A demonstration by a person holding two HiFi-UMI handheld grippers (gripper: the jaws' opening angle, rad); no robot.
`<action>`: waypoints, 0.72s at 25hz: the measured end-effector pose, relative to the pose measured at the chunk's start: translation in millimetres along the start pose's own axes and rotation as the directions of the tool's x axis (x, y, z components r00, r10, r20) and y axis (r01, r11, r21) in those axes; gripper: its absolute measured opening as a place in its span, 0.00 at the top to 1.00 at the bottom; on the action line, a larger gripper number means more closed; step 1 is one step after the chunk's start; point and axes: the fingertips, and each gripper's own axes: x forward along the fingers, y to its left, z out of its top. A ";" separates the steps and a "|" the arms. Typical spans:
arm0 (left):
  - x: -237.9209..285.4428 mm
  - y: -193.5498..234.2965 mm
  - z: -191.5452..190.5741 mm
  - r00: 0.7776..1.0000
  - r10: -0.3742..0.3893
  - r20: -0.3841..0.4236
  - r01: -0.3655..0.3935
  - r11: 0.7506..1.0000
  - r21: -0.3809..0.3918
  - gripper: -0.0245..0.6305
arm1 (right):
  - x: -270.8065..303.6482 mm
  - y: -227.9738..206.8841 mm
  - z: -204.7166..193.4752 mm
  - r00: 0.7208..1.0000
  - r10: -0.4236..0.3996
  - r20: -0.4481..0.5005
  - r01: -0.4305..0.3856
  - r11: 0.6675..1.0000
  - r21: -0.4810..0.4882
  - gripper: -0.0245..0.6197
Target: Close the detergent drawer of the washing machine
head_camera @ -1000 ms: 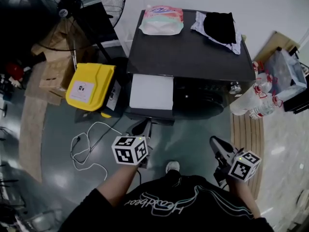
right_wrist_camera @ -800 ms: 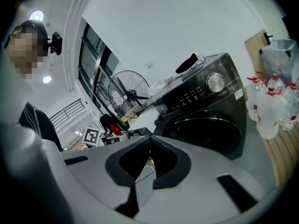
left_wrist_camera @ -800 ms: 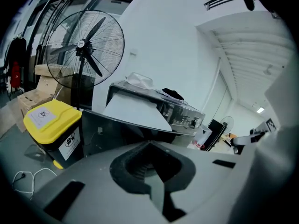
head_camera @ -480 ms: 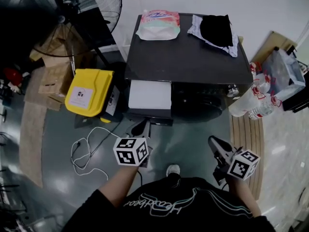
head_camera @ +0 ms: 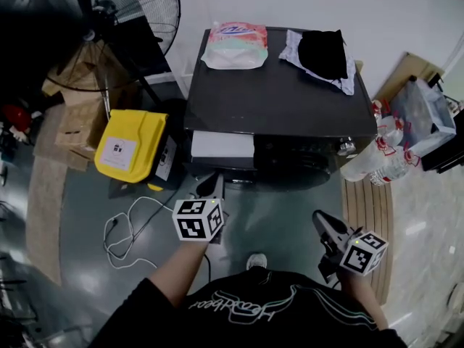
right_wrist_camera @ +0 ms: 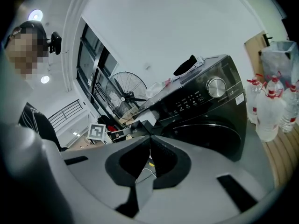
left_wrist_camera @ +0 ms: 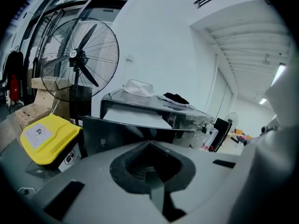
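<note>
**A:** Big picture first: the washing machine [head_camera: 279, 85] fills the middle. Its detergent drawer [head_camera: 222, 145] juts out at the front-left, white insides showing.

**B:** So it's not closed yet. Where's the left hand-held gripper [head_camera: 216, 185]?

**A:** Right in front of the drawer's dark face, jaws pressed together with nothing between them. Touching or just short of it, I can't call it.

**B:** And the right hand-held gripper [head_camera: 324, 222]?

**A:** Low and to the right, well apart from the machine. Its jaws are also together and empty.

**B:** My read is that this is the push step. Next it needs a straight shove along the drawer's slide, tips square on the front panel, until it sits flush.

**A:** Agreed. Push off-centre and it could bind.
</note>
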 end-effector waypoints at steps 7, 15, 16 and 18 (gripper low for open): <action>18.5 8.4 13.4 1.000 0.009 0.012 -0.009 1.000 -0.013 0.93 | -0.2 -13.2 5.4 1.000 -0.025 0.010 0.025 1.000 0.014 0.92; 33.5 13.7 25.3 1.000 0.018 0.023 -0.018 1.000 -0.023 0.93 | 0.4 -10.7 22.0 0.999 -0.030 0.029 0.030 0.999 -0.014 0.92; 33.4 13.6 25.1 0.999 0.021 0.026 -0.021 1.000 -0.011 0.93 | -0.2 -11.0 22.9 0.999 -0.031 0.032 0.032 0.999 -0.014 0.92; 32.8 13.5 24.8 0.999 0.032 0.028 -0.032 0.999 0.004 0.93 | -1.1 -11.9 24.3 0.999 -0.034 0.035 0.034 0.999 -0.013 0.92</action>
